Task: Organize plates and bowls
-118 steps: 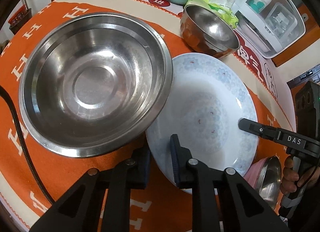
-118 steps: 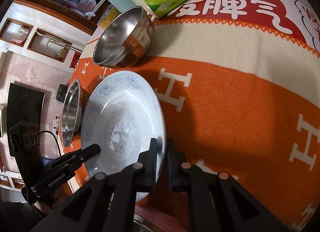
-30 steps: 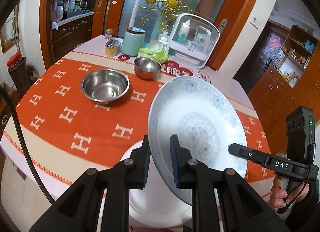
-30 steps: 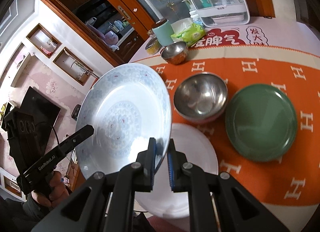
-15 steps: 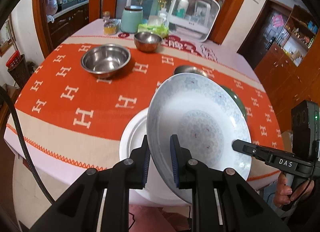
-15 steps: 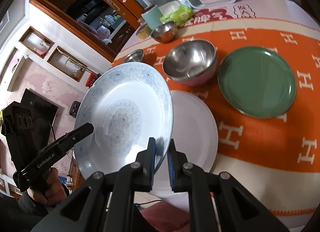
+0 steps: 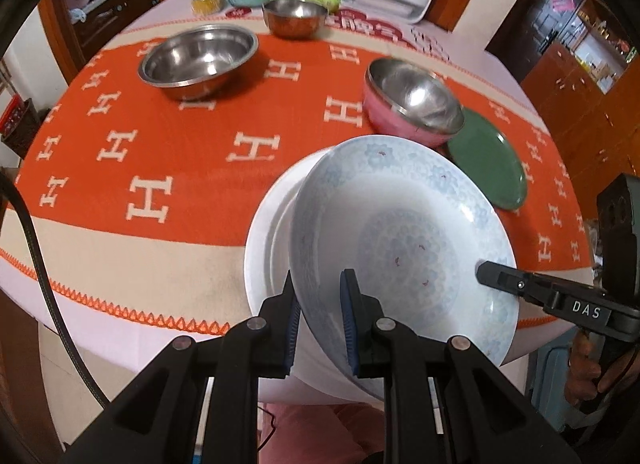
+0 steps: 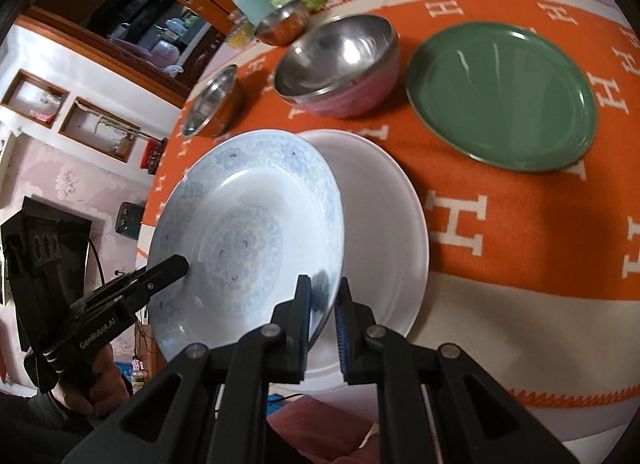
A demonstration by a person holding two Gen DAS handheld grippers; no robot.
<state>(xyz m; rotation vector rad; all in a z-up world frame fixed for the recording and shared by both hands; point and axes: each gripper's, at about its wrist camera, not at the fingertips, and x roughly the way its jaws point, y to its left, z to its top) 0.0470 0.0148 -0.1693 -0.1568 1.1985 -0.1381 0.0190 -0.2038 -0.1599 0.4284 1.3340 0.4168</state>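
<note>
Gripping patterned plate [image 7: 400, 232] rim above white plate [image 7: 264, 248]

I read "DAS" in white on the right gripper [image 7: 498, 276], seen from my left wrist camera. My right wrist camera shows "GenRobot.AI" on the left gripper [image 8: 176, 264]. White "H" letters repeat across the orange tablecloth [image 7: 192, 168]; red characters at its far edge are too blurred.
</note>
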